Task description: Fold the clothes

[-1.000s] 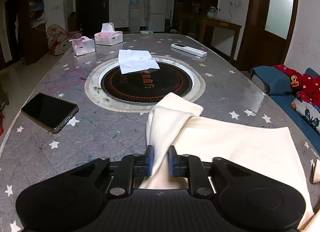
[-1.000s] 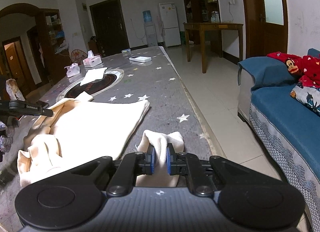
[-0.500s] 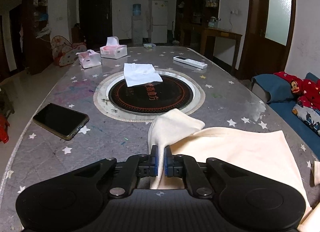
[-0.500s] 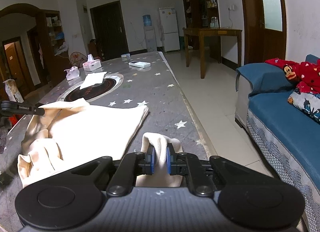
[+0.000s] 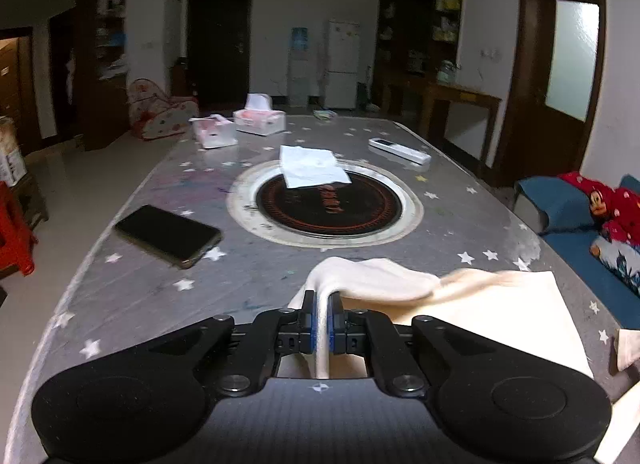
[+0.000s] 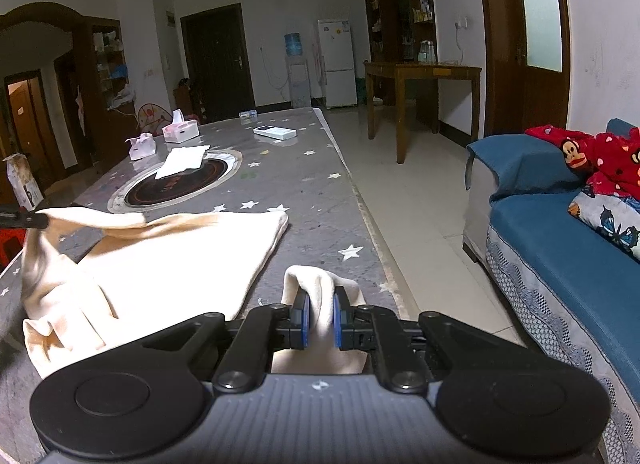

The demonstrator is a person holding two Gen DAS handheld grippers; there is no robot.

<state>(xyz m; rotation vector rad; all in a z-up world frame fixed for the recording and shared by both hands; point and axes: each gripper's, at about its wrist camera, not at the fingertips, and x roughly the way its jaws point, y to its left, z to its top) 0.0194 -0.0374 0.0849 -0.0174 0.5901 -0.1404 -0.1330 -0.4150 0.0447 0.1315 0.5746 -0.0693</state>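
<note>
A cream garment lies on the grey star-patterned table. My left gripper is shut on a fold of its left part and holds it lifted above the table. In the right wrist view the garment spreads across the near table, its left part raised by the left gripper's tip. My right gripper is shut on the garment's right corner near the table's right edge.
A black phone lies at the left. A round black hotplate with a white cloth on it sits mid-table. Tissue boxes and a white remote are farther back. A blue sofa stands right of the table.
My left gripper has closed tighter on the cloth and raised it, pulling the left part of the garment up and back. My right gripper has stayed shut on its corner, nearly still.
</note>
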